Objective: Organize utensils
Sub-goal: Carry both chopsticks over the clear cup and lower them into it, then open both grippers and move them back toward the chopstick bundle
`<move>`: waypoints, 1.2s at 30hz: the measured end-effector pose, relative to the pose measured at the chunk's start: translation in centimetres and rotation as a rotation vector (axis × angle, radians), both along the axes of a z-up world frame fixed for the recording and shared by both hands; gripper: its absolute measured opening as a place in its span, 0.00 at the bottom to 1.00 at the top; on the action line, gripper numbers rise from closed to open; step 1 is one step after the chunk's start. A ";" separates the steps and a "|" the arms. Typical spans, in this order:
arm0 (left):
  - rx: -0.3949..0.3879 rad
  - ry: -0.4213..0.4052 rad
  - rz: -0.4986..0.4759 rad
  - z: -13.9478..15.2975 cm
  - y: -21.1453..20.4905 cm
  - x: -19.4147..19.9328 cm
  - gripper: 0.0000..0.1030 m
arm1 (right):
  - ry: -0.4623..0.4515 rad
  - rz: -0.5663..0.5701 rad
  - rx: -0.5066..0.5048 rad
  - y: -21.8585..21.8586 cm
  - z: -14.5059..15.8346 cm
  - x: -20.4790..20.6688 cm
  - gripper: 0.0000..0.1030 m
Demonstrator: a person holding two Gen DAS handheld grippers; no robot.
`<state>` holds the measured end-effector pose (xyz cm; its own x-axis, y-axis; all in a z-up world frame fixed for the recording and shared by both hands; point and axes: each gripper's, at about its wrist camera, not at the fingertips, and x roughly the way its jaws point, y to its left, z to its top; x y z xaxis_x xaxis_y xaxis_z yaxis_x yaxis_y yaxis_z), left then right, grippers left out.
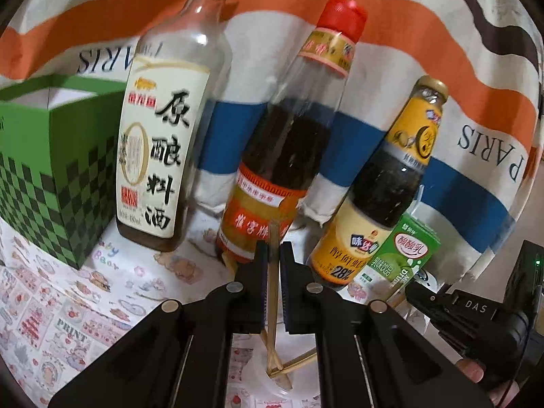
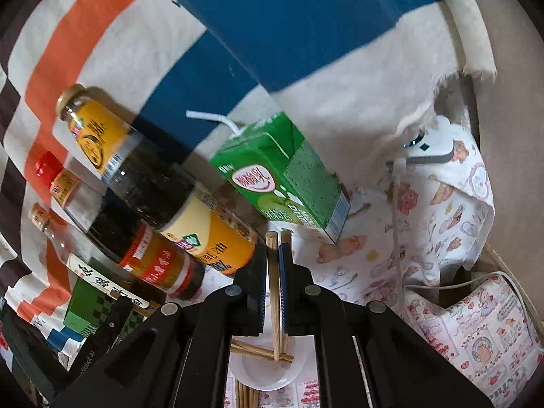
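Left gripper [image 1: 274,255] pinched one wooden chopstick [image 1: 272,292] between nearly closed jaws, stick upright, lower end in clear plastic cup [image 1: 272,386] below. Right gripper [image 2: 274,256] likewise clamped second chopstick [image 2: 274,292], its foot in same cup [image 2: 268,379] among crossed chopsticks [image 2: 251,352]. More loose sticks [image 2: 243,394] lay beside cup on printed tablecloth [image 1: 68,323]. Beyond: green milk carton [image 2: 289,173], three sauce bottles [image 1: 282,136] in row, green checkered box [image 1: 54,176], striped cloth [image 1: 391,61] behind.
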<state>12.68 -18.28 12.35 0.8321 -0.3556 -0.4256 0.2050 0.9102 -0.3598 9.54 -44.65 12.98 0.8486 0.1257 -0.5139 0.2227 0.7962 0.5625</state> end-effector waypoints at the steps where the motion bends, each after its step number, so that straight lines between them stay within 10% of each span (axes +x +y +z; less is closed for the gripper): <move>1: -0.001 0.008 -0.001 -0.3 0.0 0.2 0.06 | 0.004 -0.001 -0.001 -0.1 -0.1 0.0 0.08; 21: 0.177 -0.040 0.013 -2.4 -2.4 1.0 0.09 | 0.061 0.011 0.021 -0.8 -0.8 0.4 0.11; 36: 0.262 -0.188 0.040 1.2 0.0 -3.5 0.49 | -0.078 0.081 -0.104 2.5 4.0 -3.1 0.43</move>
